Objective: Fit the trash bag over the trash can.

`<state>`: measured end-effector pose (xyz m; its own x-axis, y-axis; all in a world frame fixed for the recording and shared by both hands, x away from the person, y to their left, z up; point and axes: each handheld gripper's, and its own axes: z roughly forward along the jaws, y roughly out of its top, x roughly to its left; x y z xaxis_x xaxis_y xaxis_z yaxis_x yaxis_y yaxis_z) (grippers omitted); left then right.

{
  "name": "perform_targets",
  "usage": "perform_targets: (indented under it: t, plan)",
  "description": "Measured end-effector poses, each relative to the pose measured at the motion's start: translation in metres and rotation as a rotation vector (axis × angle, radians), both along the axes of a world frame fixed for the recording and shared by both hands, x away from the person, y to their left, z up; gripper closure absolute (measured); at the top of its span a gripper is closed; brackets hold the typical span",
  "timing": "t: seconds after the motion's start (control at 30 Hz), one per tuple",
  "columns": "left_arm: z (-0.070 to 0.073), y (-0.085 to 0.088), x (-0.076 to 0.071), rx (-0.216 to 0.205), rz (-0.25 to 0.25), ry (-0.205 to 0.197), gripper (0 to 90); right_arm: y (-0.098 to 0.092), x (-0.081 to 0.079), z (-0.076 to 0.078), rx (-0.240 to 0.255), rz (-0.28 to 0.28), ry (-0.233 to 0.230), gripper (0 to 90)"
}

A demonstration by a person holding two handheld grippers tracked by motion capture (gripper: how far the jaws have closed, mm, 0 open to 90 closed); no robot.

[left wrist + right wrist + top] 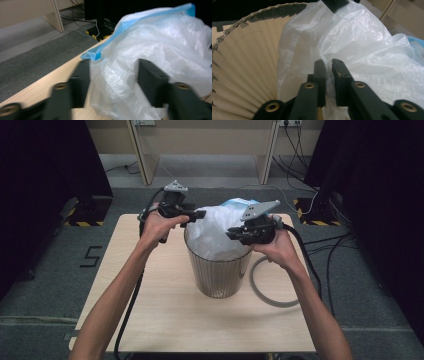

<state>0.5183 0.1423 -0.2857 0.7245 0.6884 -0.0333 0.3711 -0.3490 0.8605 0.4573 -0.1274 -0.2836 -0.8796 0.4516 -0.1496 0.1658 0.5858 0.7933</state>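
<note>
A ribbed translucent bin [218, 272] stands mid-table, and a white plastic bag [217, 232] with a blue hem [117, 32] billows out of its top. My left gripper [196, 215] is at the bag's upper left. Its jaws stand wide apart with loose bag film [112, 82] bulging between them, not pinched. My right gripper [235, 234] is at the bag's right side, over the bin's rim [242, 18]. Its jaws are nearly together, with a fold of the bag [329, 72] caught between them.
The bin sits on a light wooden table [150, 320], and a grey cable loop [265, 292] lies to its right. Dark stands with striped bases [82, 215] flank the table's far corners. Grey carpet [37, 62] lies beyond the table's edge.
</note>
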Motion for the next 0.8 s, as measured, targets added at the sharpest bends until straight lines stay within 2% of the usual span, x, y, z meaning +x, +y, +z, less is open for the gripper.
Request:
perform_targets:
  t: [0.07, 0.17, 0.27, 0.43, 0.5, 0.57, 0.63, 0.73, 0.8]
  plan:
    - [-0.001, 0.000, 0.000, 0.011, 0.002, -0.028, 71.4, -0.002, -0.001, 0.003, 0.017, -0.036, 0.000, 62.6]
    - [0.001, 0.002, -0.006, 0.001, 0.002, -0.073, 82.4, -0.009, 0.000, 0.011, 0.071, -0.087, 0.001, 50.3]
    - [0.007, 0.006, -0.016, -0.006, -0.012, -0.104, 86.4, -0.019, 0.007, 0.020, 0.110, -0.151, -0.004, 42.6]
    - [0.012, 0.009, -0.045, 0.028, -0.074, -0.157, 87.5, -0.032, 0.030, 0.029, 0.160, -0.274, 0.033, 32.7]
    - [0.012, 0.008, -0.058, 0.060, -0.106, -0.172, 87.4, -0.034, 0.039, 0.030, 0.191, -0.290, 0.064, 31.9]
    - [0.010, 0.007, -0.067, 0.075, -0.129, -0.180, 87.3, -0.033, 0.047, 0.029, 0.207, -0.292, 0.093, 31.5]
    - [0.008, 0.007, -0.071, 0.081, -0.144, -0.180, 87.2, -0.030, 0.053, 0.028, 0.203, -0.294, 0.109, 30.7]
    - [0.005, 0.007, -0.073, 0.092, -0.151, -0.174, 86.8, -0.025, 0.060, 0.026, 0.237, -0.274, 0.156, 31.1]
    - [0.004, 0.008, -0.073, 0.084, -0.150, -0.170, 86.6, -0.020, 0.064, 0.024, 0.199, -0.290, 0.144, 31.4]
